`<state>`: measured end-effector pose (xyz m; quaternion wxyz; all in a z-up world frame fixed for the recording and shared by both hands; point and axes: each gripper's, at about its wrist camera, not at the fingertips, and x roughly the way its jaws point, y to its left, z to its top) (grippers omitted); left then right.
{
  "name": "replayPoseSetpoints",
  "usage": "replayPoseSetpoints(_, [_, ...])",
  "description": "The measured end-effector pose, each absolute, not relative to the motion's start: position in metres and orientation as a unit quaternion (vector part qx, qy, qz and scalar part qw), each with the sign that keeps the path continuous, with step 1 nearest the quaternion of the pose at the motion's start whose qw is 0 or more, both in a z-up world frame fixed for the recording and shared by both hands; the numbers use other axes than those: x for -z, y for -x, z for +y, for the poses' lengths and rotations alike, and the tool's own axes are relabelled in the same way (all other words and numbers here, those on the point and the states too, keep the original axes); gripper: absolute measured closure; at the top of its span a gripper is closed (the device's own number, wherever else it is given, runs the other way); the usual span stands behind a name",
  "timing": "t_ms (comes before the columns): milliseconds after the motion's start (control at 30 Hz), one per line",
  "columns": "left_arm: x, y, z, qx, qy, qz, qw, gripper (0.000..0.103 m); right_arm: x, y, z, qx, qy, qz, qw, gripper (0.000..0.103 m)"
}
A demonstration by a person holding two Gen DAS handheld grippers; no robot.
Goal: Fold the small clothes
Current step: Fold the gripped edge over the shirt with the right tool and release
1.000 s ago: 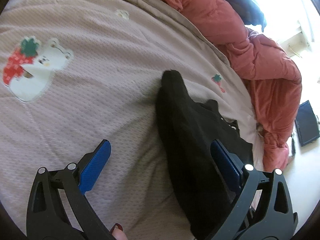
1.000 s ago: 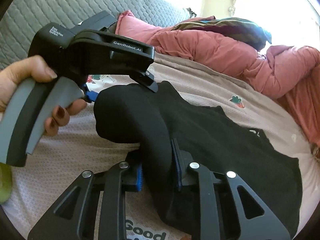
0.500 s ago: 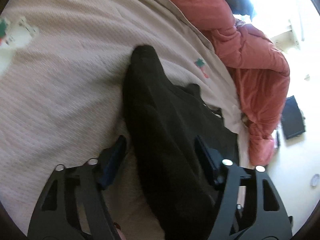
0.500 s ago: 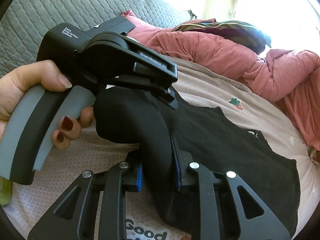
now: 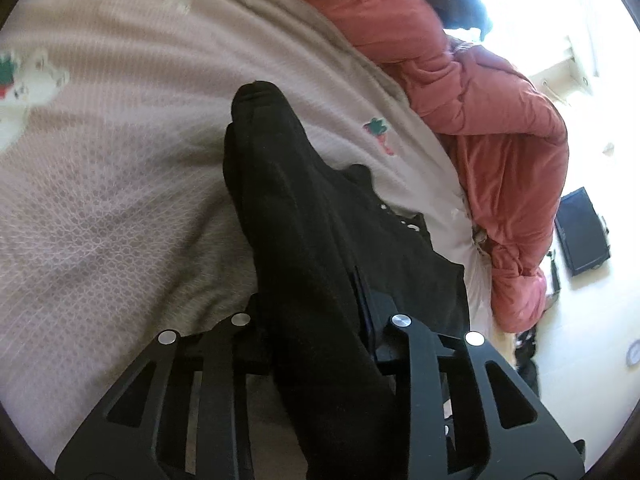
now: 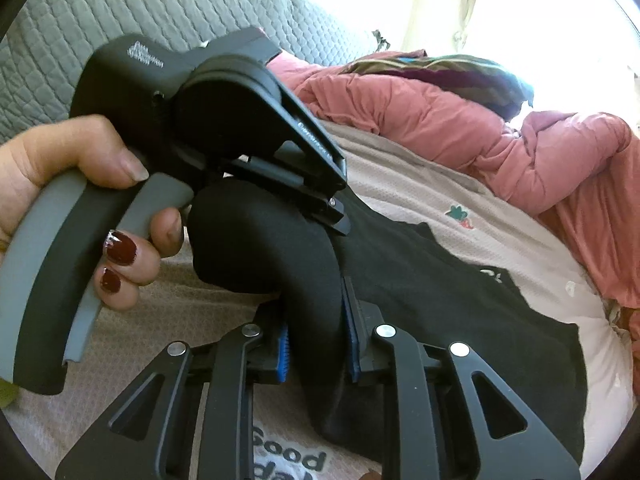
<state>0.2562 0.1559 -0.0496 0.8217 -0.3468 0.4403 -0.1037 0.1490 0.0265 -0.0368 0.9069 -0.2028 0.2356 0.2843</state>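
A black garment (image 5: pixel 304 216) lies on a pink bedspread, with one edge lifted into a ridge. My left gripper (image 5: pixel 316 320) is shut on this ridge, and the cloth runs between its fingers. In the right wrist view the same black garment (image 6: pixel 440 288) spreads to the right. My right gripper (image 6: pixel 316 340) is shut on a thick fold of it. The left gripper's body (image 6: pixel 224 128) shows in a hand at the upper left, its tip clamped on the fold just beyond my right fingers.
A pink bedspread (image 5: pixel 120 168) with strawberry prints covers the bed. A bunched red-pink duvet (image 5: pixel 480 92) lies along the far side, also in the right wrist view (image 6: pixel 460 120). A grey quilted headboard (image 6: pixel 120 8) stands behind. A dark tablet (image 5: pixel 582 232) lies on the floor.
My left gripper moved from open beside the garment onto its lifted ridge and shut on it. My right gripper stayed shut on the fold.
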Motion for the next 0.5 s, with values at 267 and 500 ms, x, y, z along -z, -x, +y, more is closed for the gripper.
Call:
replayPoseSetpoints(267, [0.013, -0.247, 0.118, 0.077, 0.318, 0.439, 0.837, 0.085, 0.022, -0.138, -0.005, -0.265, 0.175, 0.217, 0.923, 0.086])
replayPoseSetpoints(500, [-0.020, -0.248, 0.071, 0.067, 0.268, 0.442, 0.853, 0.085, 0.008, -0.136, -0.046, -0.246, 0.120, 0.209, 0.939, 0.087])
